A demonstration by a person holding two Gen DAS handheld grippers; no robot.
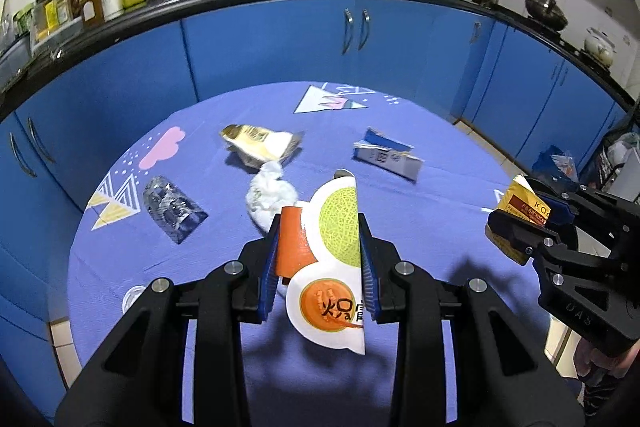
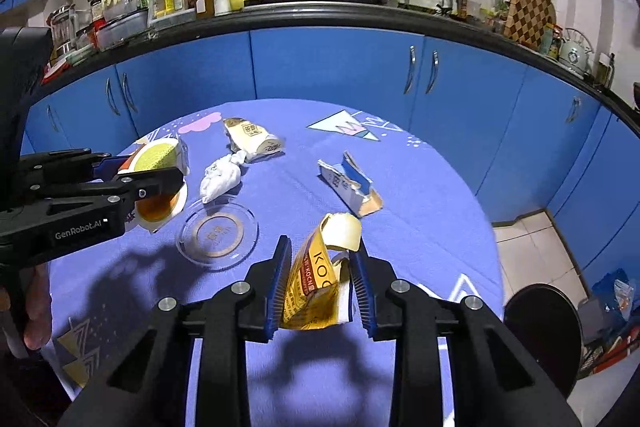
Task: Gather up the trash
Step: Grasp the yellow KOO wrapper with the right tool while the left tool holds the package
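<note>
Between right tool [image 2: 320, 283] pads, yellow "KOC" wrapper [image 2: 312, 291]; "GenRobot.AI" on left tool [image 2: 160, 183].

Round table [image 2: 420, 227] bears wrappers, tissue, clear lid.

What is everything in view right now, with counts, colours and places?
melon wrapper: 1, white, orange, green, in left claw
yellow wrapper: 1, in right claw
gold packet: 1, gold-cream, far tabletop
tissue wad: 1, white, beside gold packet
torn carton: 1, blue-white, right of gold packet
clear lid: 1, transparent, near tabletop
clear wrapper: 1, transparent, left side of table
tablecloth: 1, purple
cabinets: blue, behind
left claw: shut
right claw: shut
</note>
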